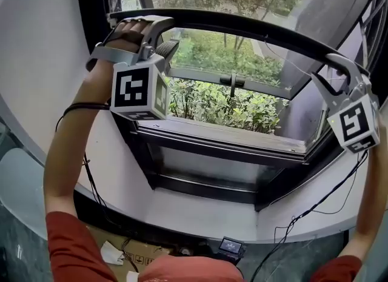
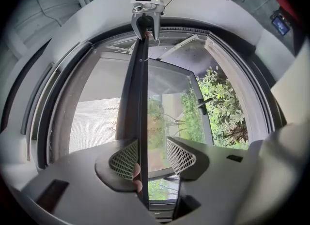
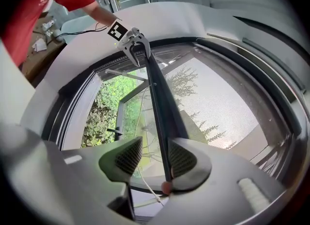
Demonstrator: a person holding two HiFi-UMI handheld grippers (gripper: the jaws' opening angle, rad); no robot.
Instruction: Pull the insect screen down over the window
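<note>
The person's left hand (image 1: 124, 32) is holding the left gripper (image 2: 152, 152) at the left end of the insect screen's dark pull bar (image 1: 242, 25). Its jaws are standing apart astride the bar, which is lying against one pad with a gap to the other. The bar is running across the upper part of the window (image 1: 218, 141), with the screen mesh (image 2: 94, 122) stretching above it and green shrubs (image 1: 212, 102) showing through the uncovered opening below. At the bar's right end the right gripper (image 3: 155, 155) is sitting likewise, its jaws fairly wide, the bar touching one pad and clear of the other.
</note>
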